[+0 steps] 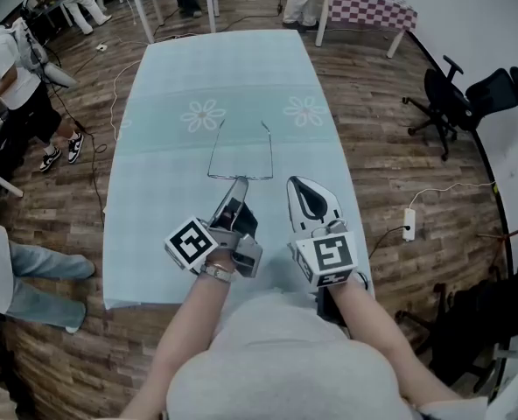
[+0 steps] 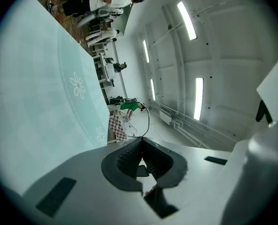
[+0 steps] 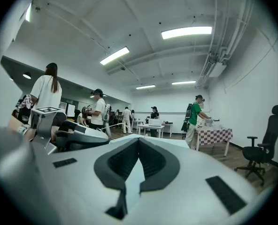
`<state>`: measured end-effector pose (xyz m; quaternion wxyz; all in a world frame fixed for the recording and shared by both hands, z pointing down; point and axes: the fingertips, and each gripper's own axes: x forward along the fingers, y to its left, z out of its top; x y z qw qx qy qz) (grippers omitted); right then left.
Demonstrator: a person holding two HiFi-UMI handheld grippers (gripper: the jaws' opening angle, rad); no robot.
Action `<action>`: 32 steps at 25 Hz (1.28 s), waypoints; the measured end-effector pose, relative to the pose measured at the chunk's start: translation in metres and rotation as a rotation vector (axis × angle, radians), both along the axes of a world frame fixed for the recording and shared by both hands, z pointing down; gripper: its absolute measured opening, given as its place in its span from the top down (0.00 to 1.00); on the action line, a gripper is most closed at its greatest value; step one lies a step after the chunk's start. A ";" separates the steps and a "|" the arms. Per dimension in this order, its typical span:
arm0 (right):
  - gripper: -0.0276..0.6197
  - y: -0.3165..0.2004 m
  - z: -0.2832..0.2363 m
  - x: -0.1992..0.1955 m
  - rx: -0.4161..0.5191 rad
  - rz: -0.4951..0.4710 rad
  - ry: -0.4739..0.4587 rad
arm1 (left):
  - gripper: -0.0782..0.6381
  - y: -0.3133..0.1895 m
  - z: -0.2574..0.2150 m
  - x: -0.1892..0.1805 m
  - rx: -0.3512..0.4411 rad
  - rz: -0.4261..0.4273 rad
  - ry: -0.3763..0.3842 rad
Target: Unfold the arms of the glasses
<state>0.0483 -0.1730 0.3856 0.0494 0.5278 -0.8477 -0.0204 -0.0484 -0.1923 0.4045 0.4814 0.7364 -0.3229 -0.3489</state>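
Note:
Thin wire-framed glasses rest on the pale green tablecloth, both arms reaching away from me. My left gripper meets the front bar near its left half. In the left gripper view its jaws are closed, and a thin wire of the glasses curves out from the tips. My right gripper sits just right of the frame, shut with nothing in it; its closed tips point level across the room, with the left gripper beside it.
The table runs away from me, with flower prints at mid-length. Beyond its right edge are a black office chair, a power strip on the wooden floor and a checkered table. People stand at the left.

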 end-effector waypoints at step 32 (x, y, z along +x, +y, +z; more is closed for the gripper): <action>0.95 0.014 0.017 -0.014 -0.029 -0.071 0.026 | 0.88 0.017 -0.007 -0.012 0.071 -0.105 0.056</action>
